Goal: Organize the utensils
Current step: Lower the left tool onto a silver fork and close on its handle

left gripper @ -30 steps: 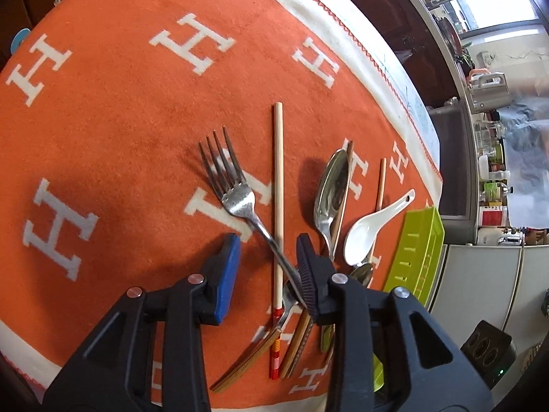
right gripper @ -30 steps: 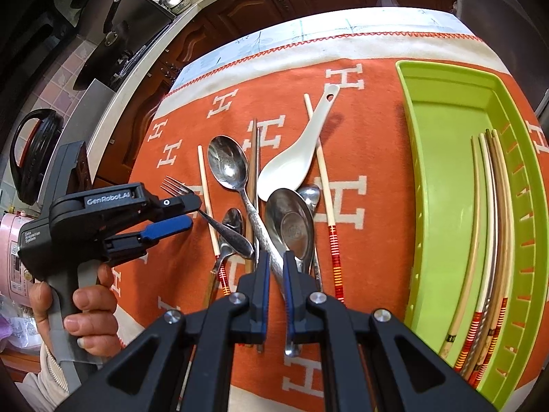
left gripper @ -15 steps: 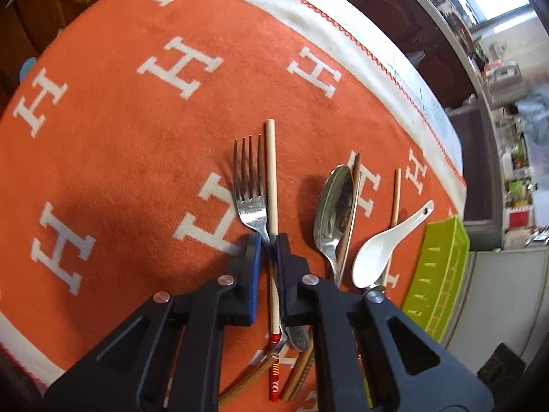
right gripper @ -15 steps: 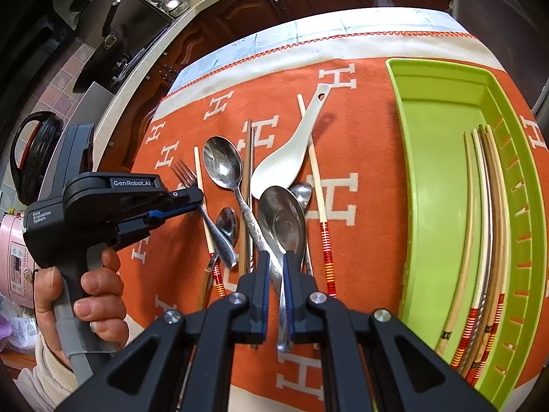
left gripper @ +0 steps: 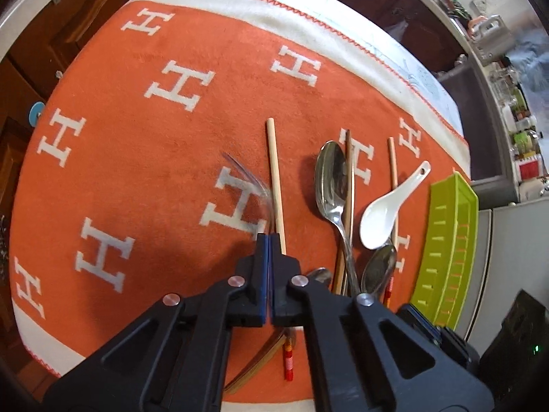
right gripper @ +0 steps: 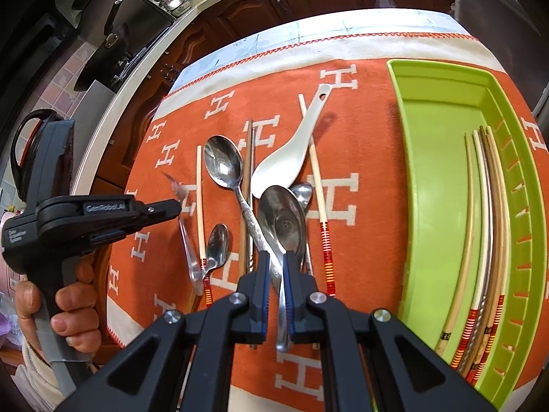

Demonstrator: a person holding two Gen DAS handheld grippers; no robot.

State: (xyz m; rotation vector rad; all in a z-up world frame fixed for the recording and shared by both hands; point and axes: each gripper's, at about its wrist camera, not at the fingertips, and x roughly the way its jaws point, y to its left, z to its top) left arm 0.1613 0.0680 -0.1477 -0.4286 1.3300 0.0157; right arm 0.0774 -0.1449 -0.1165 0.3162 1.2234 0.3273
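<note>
Done so far: a handful of chopsticks (right gripper: 480, 240) already lie in the green tray (right gripper: 432, 110)

Left gripper (left gripper: 271, 240): clamped on the fork (right gripper: 187, 240), lifted off the orange cloth (left gripper: 137, 171) (blurry)

Right gripper (right gripper: 274, 261): pinching the handle of a big metal spoon (right gripper: 283, 223)

Still out: white ceramic spoon (right gripper: 288, 158), more metal spoons, several chopsticks, all left of the tray

Progress: I'd guess under halfway

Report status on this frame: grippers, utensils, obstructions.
Left gripper shut on fork, lifted, motion-blurred. Right gripper shut on big metal spoon. Green tray holds chopsticks only; loose spoons and chopsticks crowd the cloth.
</note>
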